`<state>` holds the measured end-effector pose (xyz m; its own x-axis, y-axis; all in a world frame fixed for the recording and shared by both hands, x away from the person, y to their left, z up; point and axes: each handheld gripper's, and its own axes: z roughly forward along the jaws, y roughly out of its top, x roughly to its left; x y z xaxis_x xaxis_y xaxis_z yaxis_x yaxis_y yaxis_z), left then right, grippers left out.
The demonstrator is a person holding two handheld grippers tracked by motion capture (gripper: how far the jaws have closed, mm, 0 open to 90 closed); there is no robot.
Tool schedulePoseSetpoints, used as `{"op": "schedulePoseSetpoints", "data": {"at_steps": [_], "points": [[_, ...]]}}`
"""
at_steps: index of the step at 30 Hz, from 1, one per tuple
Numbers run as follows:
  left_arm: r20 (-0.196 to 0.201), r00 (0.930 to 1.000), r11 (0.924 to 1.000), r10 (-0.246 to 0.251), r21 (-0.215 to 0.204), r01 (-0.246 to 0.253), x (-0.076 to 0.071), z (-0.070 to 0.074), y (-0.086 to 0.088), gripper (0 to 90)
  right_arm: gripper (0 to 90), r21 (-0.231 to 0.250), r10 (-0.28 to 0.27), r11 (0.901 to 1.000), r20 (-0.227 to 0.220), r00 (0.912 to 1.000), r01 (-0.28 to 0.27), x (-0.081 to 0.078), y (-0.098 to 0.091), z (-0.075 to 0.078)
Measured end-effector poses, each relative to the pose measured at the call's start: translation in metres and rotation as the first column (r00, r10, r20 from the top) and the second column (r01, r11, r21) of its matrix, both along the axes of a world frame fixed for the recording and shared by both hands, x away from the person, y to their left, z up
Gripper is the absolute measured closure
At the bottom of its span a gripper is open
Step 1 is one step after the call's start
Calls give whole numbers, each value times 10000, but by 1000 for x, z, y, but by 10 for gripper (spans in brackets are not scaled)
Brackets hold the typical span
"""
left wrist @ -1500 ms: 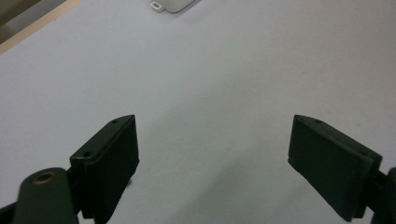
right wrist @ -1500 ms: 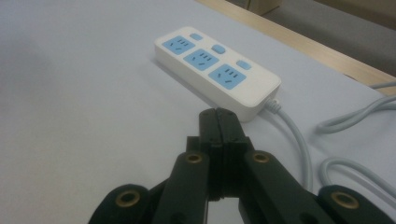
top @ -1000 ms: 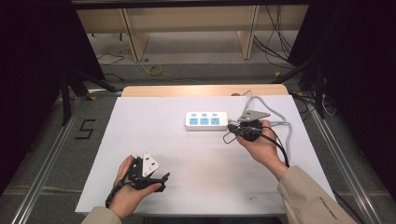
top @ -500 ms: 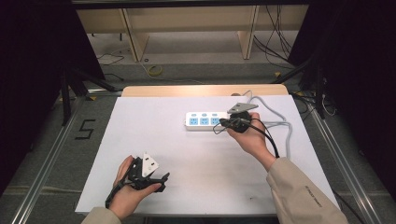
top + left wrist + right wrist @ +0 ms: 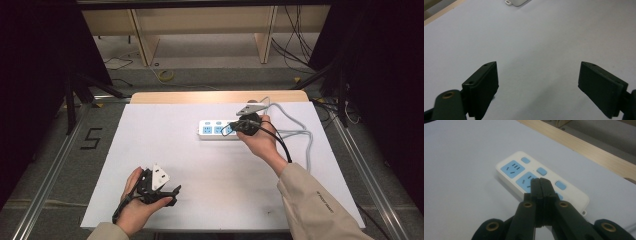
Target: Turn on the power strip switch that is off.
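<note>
White table (image 5: 200, 200) carries a rigid, light, slick plastic strip (image 5: 216, 129) near its far edge, best pinched across its narrow sides; right gripper (image 5: 540, 181) hovers closed over it, left gripper (image 5: 537, 82) gapes empty.

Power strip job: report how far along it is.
Done: the right gripper is shut, empty, and brought over the power strip, its tip above the middle blue socket. In hand: lining up on the strip; whether it touches cannot be told. Left: any press on a switch button. The left gripper waits open above bare table.
</note>
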<state>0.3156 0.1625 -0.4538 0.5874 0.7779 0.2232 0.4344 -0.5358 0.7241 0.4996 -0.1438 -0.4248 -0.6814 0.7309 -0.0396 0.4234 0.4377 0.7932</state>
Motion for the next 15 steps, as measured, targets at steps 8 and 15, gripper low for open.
{"op": "schedulePoseSetpoints", "data": {"at_steps": [8,15], "points": [[49,10000,10000,-18,19,18,0,0,0,161,900,-82,-1,10000,-51,10000,1,9,10,-4],[53,10000,10000,-20,55,19,0,0,0,160,900,-197,6,9998,-66,10000,-7,18,19,-10]]}}
